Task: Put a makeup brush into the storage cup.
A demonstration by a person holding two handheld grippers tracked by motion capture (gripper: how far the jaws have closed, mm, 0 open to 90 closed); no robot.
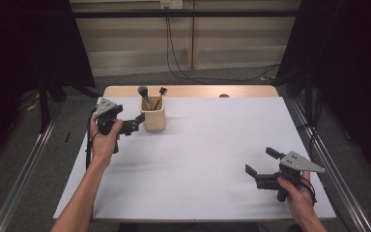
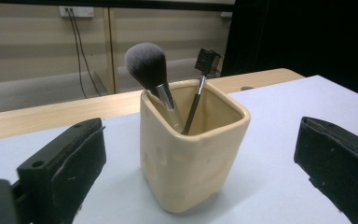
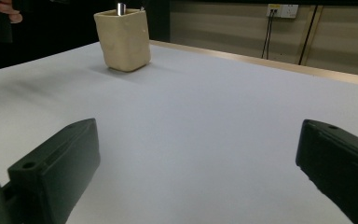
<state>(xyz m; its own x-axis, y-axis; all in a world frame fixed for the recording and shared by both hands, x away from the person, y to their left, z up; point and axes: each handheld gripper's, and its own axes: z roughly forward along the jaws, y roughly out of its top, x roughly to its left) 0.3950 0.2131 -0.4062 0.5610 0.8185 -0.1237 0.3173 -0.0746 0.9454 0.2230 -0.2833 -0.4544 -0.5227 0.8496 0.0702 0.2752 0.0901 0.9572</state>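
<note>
Cream-coloured and squarish, the ceramic cup (image 1: 153, 120) stands upright on the white table (image 1: 207, 159), toward its far left part, and serves as the landmark for everything else. Inside the cup, a powder brush (image 2: 148, 65) with a dark, fluffy head leans to one side and a thin black brow brush (image 2: 204, 63) leans to the other, both handle down and bristles up. The left gripper (image 1: 137, 123) sits just beside the cup, on its left as the high view shows it, with its jaws spread wide; in the left gripper view they flank the cup without touching it, so nothing is grasped. The right gripper (image 1: 260, 162) is well apart from the cup, near the table's front right part, its jaws likewise spread with only bare table surface between them. Judging from this, the work on the cup and its brushes looks barely begun: the left hand seems lined up to take hold of the cup or a brush, no grasp is made yet, and both brushes remain in place.
</note>
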